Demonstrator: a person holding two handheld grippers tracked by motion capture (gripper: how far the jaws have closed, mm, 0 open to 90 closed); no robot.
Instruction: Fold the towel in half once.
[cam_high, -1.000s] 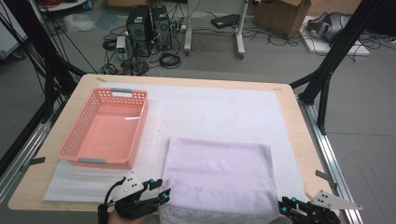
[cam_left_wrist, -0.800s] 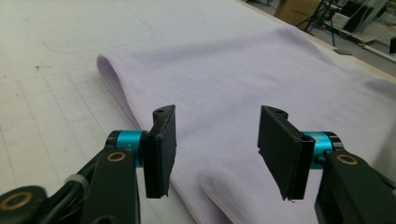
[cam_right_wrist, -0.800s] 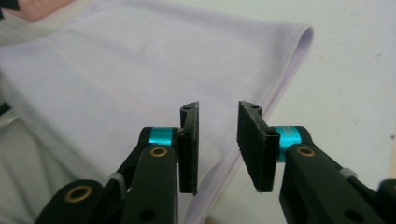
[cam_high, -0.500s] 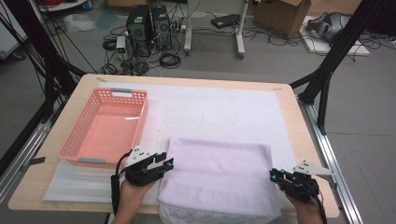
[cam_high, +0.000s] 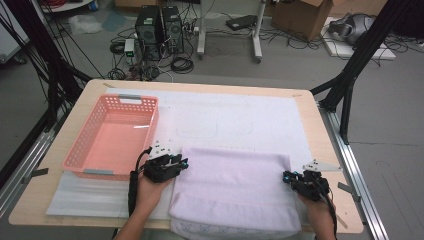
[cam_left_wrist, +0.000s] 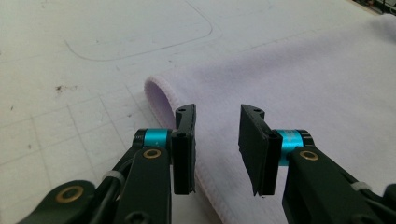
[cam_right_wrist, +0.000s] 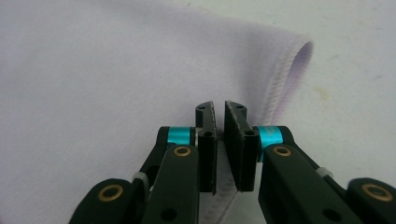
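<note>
Seen from the high view, a light wooden table (cam_high: 327, 131) fills the middle of the frame, mostly covered by a white gridded mat (cam_high: 240, 117). A folded pale lilac terry towel (cam_high: 235, 187) lies on the mat in the lower centre of the frame, its near edge reaching the table's front edge. To its left, in the left-centre of the frame, stands a pink plastic basket with latticed walls (cam_high: 77, 150), just beside the towel's upper left corner but not touching it.

Two forearms enter from the bottom edge. The left gripper (cam_high: 181, 162) sits at the towel's left edge, near its upper left corner. In the left gripper view its two black jaws stand clearly apart, with the towel's rounded folded edge (cam_left_wrist: 161, 95) lying under and between them; nothing is pinched.

The right gripper (cam_high: 289, 176) is at the towel's right edge, in the lower right of the high view, with a grey three-cornered plate (cam_high: 320, 166) on top. In the right gripper view its jaws are almost together, a thin slit left between them, set over the towel's stitched hem (cam_right_wrist: 280, 88). Whether cloth is caught in that slit cannot be told.

Beyond the table, at the top of the high view, two black computer towers (cam_high: 160, 22) and loose cables sit on a grey floor (cam_high: 390, 125).
</note>
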